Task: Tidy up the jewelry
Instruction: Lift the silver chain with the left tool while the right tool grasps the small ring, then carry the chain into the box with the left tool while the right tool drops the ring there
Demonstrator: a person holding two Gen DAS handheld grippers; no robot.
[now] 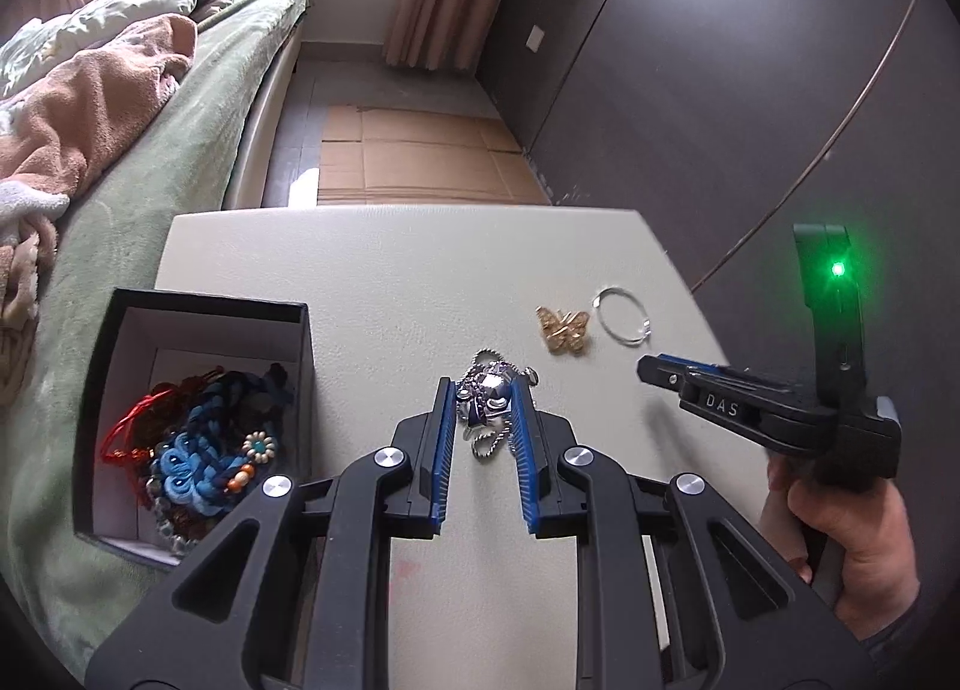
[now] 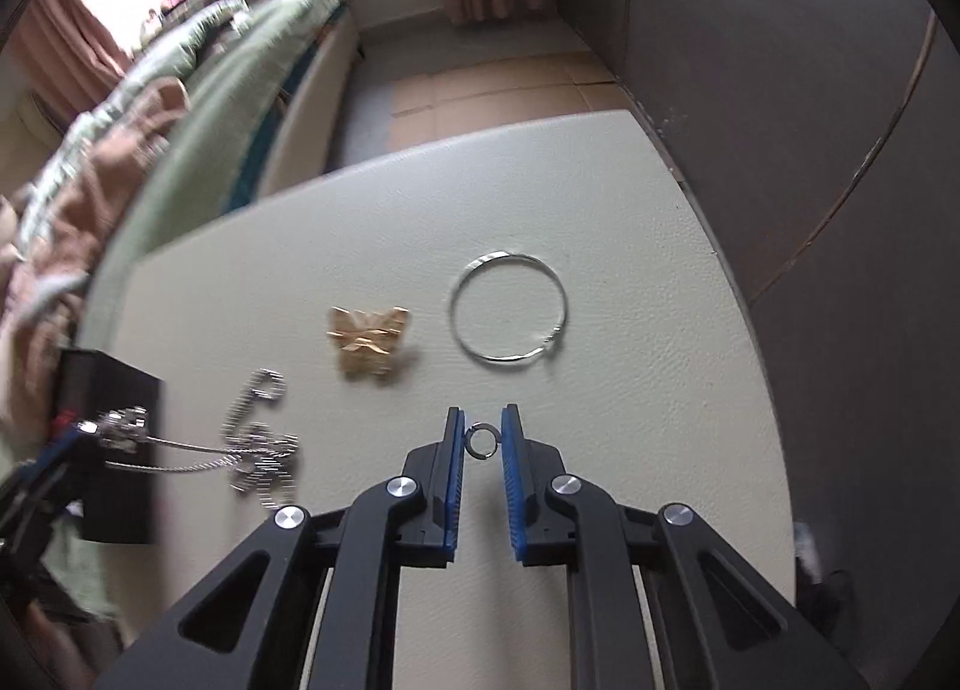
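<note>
My left gripper (image 1: 483, 384) is shut on a silver chain with a chunky pendant (image 1: 487, 393), lifted a little above the cream tabletop (image 1: 390, 270). In the right wrist view that chain (image 2: 180, 453) stretches from the left gripper (image 2: 78, 432) down to a heap of links on the table. My right gripper (image 2: 483, 414) points steeply down, its blue pads closed on a small silver ring (image 2: 482, 443). A gold butterfly piece (image 2: 367, 343) and a thin silver bangle (image 2: 509, 309) lie just beyond it. The black box (image 1: 198, 324) at the left holds blue and red corded jewelry.
The box stands at the table's left edge, beside a bed with a green cover (image 1: 180, 138) and heaped blankets. A dark wardrobe wall (image 1: 720, 90) runs along the right. Flattened cardboard (image 1: 420, 156) lies on the floor past the table's far edge.
</note>
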